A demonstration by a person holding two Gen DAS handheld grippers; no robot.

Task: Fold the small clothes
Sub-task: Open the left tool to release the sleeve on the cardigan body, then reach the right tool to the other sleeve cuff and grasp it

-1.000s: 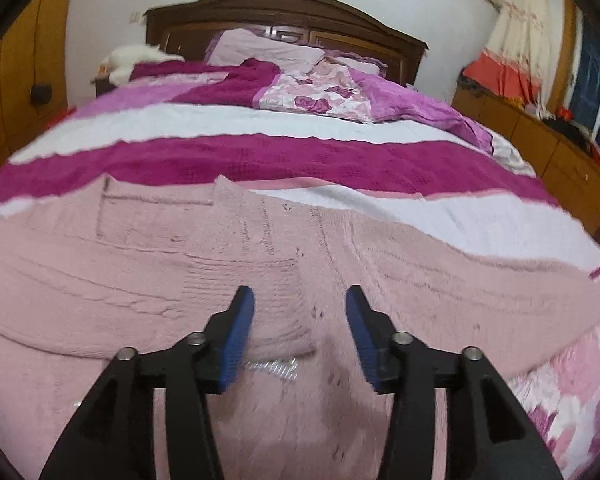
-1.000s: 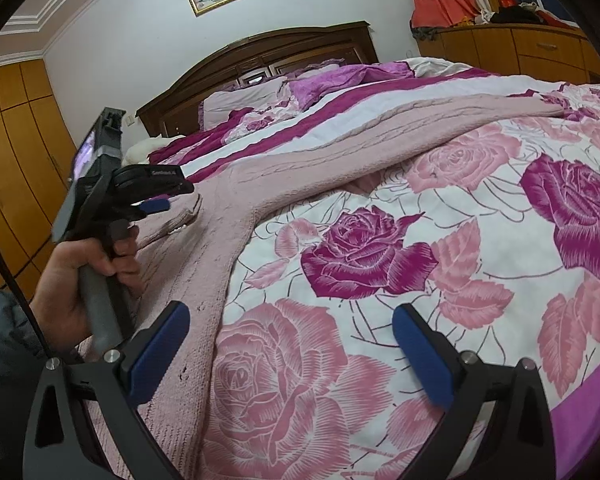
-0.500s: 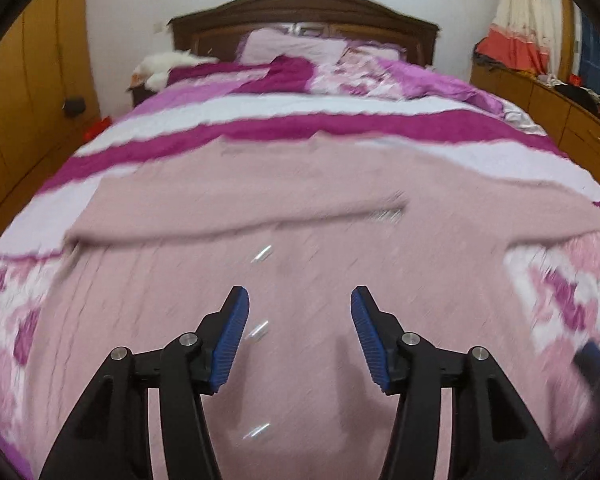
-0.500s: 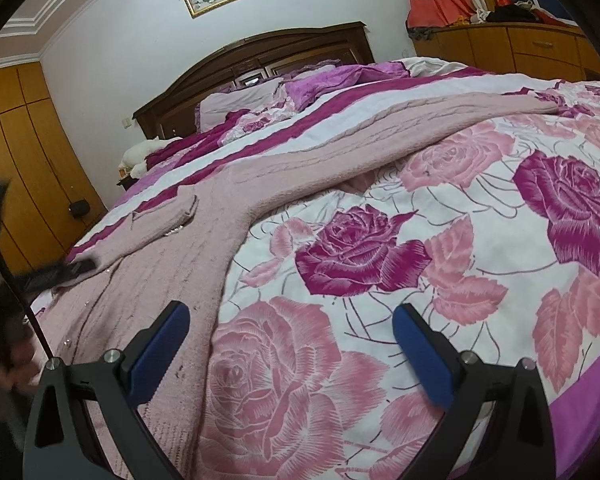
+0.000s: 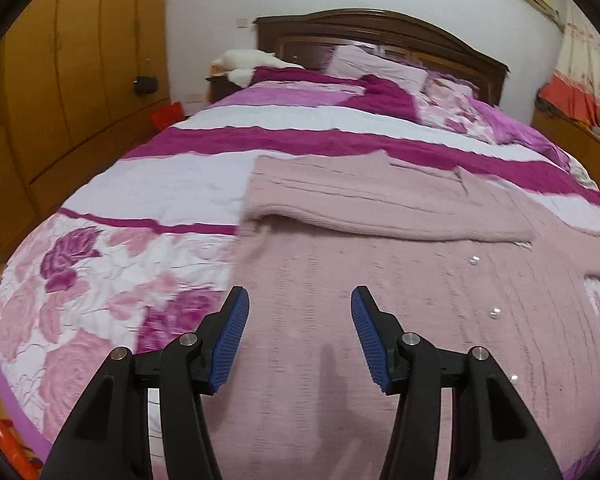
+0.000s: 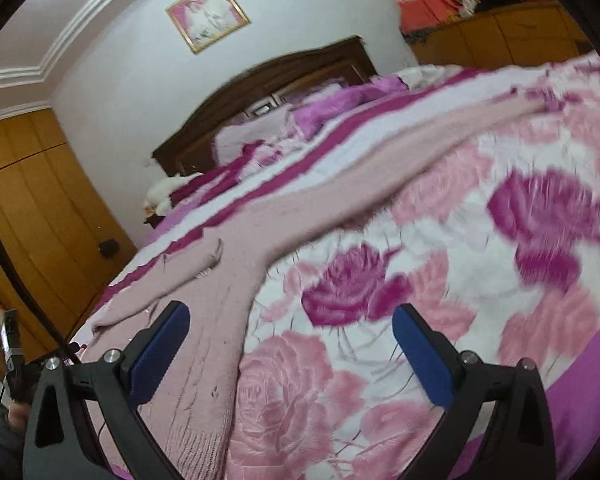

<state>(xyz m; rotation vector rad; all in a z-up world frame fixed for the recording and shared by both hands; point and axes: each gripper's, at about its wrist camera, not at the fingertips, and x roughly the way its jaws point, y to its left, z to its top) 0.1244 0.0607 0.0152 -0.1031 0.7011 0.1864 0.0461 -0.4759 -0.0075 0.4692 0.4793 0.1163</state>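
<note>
A pale pink knitted sweater (image 5: pixel 440 280) lies flat on the flowered bedspread (image 5: pixel 100 280). One sleeve (image 5: pixel 380 204) is folded across its chest. My left gripper (image 5: pixel 299 300) hovers open over the sweater's lower body near its left edge, with nothing between the blue pads. In the right wrist view the sweater (image 6: pixel 228 292) runs up the left side. Its other sleeve (image 6: pixel 400 160) stretches out toward the far right. My right gripper (image 6: pixel 292 316) stands wide open over the sweater's right edge and the bedspread, holding nothing. At the far left a hand holds the left gripper (image 6: pixel 12 344).
A dark wooden headboard (image 5: pixel 380 28) and pillows (image 5: pixel 376 68) are at the far end of the bed. A wooden wardrobe (image 5: pixel 60 80) lines the left side, a low dresser (image 6: pixel 500 36) the right. A white plush toy (image 5: pixel 244 62) sits by the headboard. Small shiny beads (image 5: pixel 494 313) dot the sweater.
My left gripper has swept left across the sweater to its left edge, still open. The right wrist view has lifted a little and tilted; the hand with the left gripper has dropped to its left edge.
</note>
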